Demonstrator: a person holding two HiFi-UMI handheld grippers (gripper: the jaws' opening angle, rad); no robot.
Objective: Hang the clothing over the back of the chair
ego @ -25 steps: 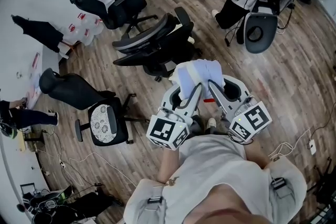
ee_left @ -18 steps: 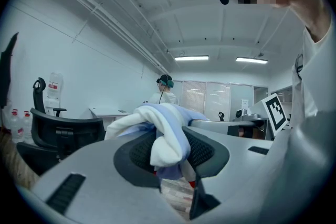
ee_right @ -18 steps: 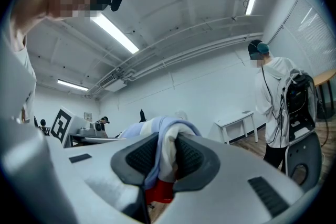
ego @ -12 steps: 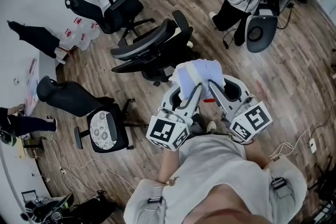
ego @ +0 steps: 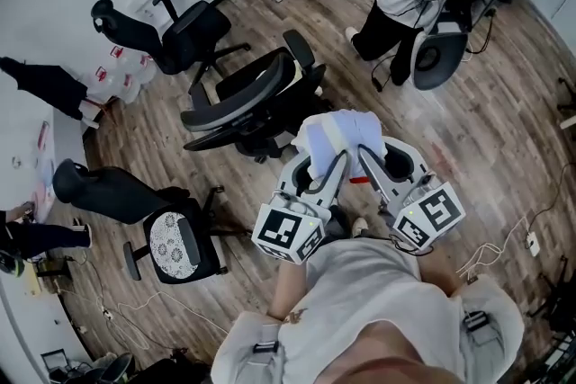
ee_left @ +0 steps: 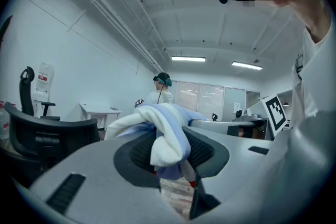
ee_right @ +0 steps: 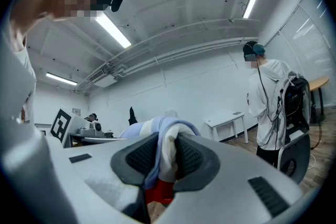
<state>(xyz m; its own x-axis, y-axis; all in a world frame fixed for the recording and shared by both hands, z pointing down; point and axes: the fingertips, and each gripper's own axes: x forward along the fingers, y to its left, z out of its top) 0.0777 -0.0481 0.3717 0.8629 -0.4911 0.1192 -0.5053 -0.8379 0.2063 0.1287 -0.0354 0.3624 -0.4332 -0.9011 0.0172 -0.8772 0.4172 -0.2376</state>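
Chairs and floor have slid down and left across the head view since a second ago, while both grippers keep the same pose out in front of me with the bundle between them. Left gripper (ego: 317,171) is clamped on a thick white-and-pale-blue fold of the clothing (ego: 339,130), and its own view shows the fabric bulging out over the pads. Right gripper (ego: 371,159) pinches another fold of the same garment, its jaws narrower and the cloth standing up between them. The clothing hangs bunched in the air above the floor (ego: 468,139), just beside the nearest black chair (ego: 236,99) but not touching it. As I judge it, this is the carry, with the draping not yet begun. To do it well I would keep both grips firm, bring the bundle up over the top of the chair's back, and draw the grippers apart so the garment opens out instead of landing as a lump. I would let go only once the cloth lies on both sides of the back. That chair looks to be on casters, so a nudge could roll it away.
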